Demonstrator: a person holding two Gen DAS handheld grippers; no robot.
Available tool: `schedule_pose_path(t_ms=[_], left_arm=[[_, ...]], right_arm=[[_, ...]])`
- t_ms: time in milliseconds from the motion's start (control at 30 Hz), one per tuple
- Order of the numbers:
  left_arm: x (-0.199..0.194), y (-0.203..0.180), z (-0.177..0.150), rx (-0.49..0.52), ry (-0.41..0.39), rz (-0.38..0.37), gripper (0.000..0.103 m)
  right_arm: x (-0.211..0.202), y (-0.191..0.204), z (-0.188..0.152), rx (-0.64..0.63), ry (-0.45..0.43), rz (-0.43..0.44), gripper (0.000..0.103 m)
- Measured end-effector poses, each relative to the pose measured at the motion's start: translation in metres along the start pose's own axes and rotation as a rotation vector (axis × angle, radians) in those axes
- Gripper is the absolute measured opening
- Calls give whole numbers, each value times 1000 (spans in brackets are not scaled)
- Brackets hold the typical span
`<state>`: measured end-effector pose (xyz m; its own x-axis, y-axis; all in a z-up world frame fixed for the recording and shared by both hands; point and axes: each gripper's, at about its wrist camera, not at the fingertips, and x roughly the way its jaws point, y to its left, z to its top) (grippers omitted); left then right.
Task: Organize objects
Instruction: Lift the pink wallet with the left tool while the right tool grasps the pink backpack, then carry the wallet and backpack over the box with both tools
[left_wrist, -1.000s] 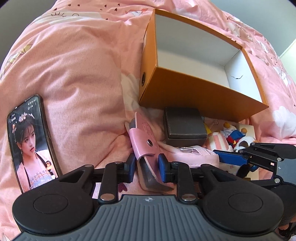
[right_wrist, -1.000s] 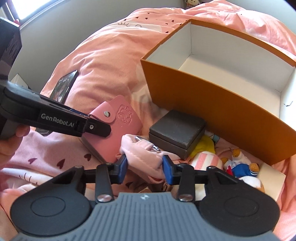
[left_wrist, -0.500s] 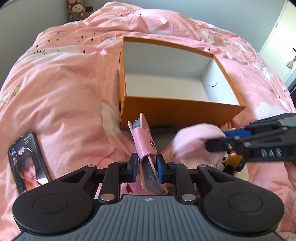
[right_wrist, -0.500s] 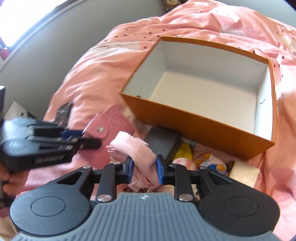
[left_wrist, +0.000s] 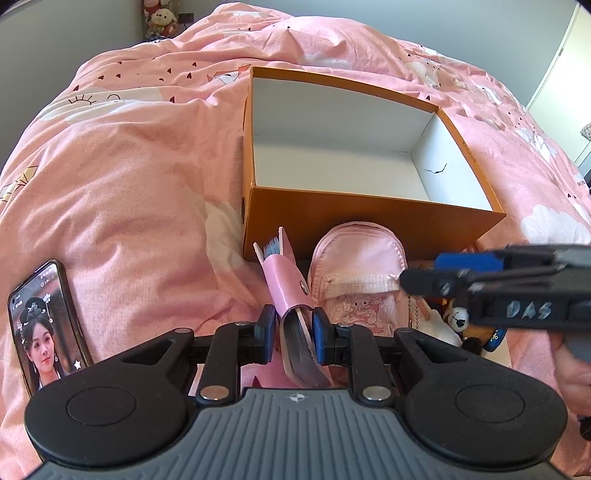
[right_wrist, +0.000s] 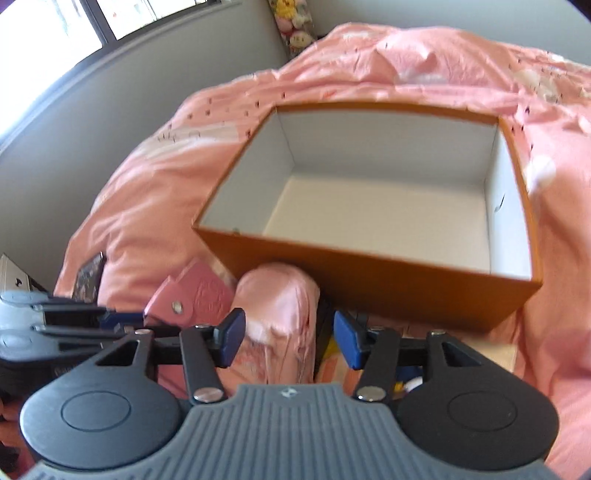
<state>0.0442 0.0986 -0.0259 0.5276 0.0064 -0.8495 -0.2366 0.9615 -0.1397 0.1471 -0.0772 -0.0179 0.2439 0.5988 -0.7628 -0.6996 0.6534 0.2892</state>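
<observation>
My left gripper (left_wrist: 293, 334) is shut on a pink snap card wallet (left_wrist: 284, 284), held on edge above the bedspread. It shows in the right wrist view as well, the left gripper (right_wrist: 122, 325) with the wallet (right_wrist: 199, 295) at its tips. The jaws of my right gripper (right_wrist: 288, 339) are opening. A pink zip pouch (right_wrist: 280, 314) sits between them against the left pad, with a gap to the right pad. In the left wrist view the pouch (left_wrist: 358, 266) is beside the right gripper (left_wrist: 443, 273). An open orange box (left_wrist: 369, 218) (right_wrist: 369, 280) with a white, bare inside lies just beyond.
A phone (left_wrist: 44, 328) (right_wrist: 86, 275) with a lit screen lies on the pink bedspread (left_wrist: 129, 184) to the left. Small plush toys (left_wrist: 458, 317) lie under the right gripper, in front of the box. Stuffed toys (right_wrist: 295, 22) stand at the far wall.
Both grippers have risen, so the box inside shows more. The right jaws squeezed the bunched pouch, then spread wide; the pouch now hangs unfolded between them. The left still grips the wallet.
</observation>
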Motion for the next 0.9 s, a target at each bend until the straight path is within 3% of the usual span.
schedule_pose_path(t_ms=[133, 233, 333, 633, 900], left_arm=[[0, 1, 0, -1, 3, 1, 23], [-4, 1, 0, 4, -3, 5, 23], [-12, -1, 3, 18, -10, -5, 23], [-59, -9, 28, 46, -123, -69, 23], [-61, -15, 89, 35, -269, -112, 23]], right_arm=[[27, 1, -12, 11, 49, -6, 55], [37, 3, -16, 4, 70, -9, 30], [29, 6, -17, -8, 51, -12, 24], [-44, 21, 6, -92, -76, -5, 20], [-83, 0, 57, -104, -241, -83, 20]])
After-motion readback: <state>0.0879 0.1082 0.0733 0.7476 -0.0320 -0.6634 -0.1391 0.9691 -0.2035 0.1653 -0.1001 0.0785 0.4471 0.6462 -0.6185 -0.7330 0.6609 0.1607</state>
